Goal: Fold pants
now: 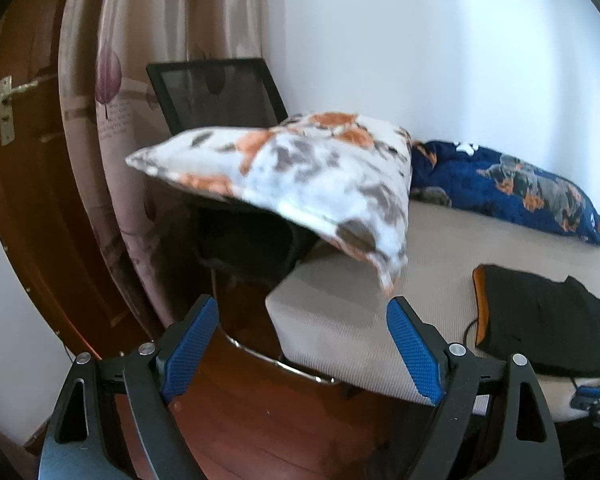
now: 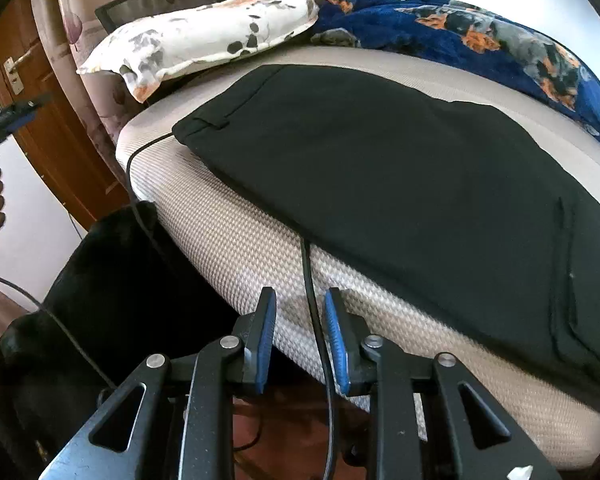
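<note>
The black pants (image 2: 400, 184) lie folded and flat on the beige mattress (image 2: 240, 248), with the waistband toward the pillow end. In the left wrist view the pants (image 1: 548, 320) show at the right, with an orange lining at one edge. My right gripper (image 2: 300, 293) hovers at the mattress's near side, just short of the pants. Its jaws stand a narrow gap apart, and a thin black cable (image 2: 310, 272) runs through the gap without being pinched. My left gripper (image 1: 303, 302) is wide open and empty, aimed at the mattress corner (image 1: 340, 320) away from the pants.
A floral pillow (image 1: 300, 176) overhangs the mattress corner, and a blue patterned blanket (image 1: 512, 188) lies along the wall. A black mesh chair (image 1: 216, 92), a curtain and a wooden door (image 1: 28, 160) stand to the left. A dark bulk (image 2: 120, 300) sits beside the bed.
</note>
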`<action>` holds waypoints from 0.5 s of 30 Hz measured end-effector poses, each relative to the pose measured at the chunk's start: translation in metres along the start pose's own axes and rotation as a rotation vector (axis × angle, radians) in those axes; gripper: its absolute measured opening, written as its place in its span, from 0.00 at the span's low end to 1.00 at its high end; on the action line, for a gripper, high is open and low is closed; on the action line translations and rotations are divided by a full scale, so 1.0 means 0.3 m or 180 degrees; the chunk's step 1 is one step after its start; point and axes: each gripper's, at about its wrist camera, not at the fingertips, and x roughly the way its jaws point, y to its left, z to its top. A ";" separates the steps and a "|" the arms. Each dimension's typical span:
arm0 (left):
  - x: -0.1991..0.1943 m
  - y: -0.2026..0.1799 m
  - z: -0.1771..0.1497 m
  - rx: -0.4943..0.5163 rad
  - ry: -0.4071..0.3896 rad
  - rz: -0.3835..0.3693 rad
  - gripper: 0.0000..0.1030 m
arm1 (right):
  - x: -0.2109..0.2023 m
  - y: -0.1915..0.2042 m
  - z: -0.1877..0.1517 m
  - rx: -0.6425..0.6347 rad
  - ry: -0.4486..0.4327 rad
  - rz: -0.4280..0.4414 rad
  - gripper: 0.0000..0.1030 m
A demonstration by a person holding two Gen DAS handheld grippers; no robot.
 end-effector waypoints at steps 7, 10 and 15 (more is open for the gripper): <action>-0.033 -0.068 0.028 0.0178 -0.0123 -0.0117 0.89 | -0.025 0.080 -0.005 -0.0191 0.0016 0.0448 0.04; -0.045 -0.118 0.034 0.0319 -0.0151 -0.0178 0.89 | -0.107 0.184 -0.014 -0.0514 -0.0143 0.1092 0.05; -0.082 -0.186 0.068 0.0487 -0.0237 -0.0319 0.91 | -0.241 0.370 -0.036 -0.1039 0.0022 0.2383 0.06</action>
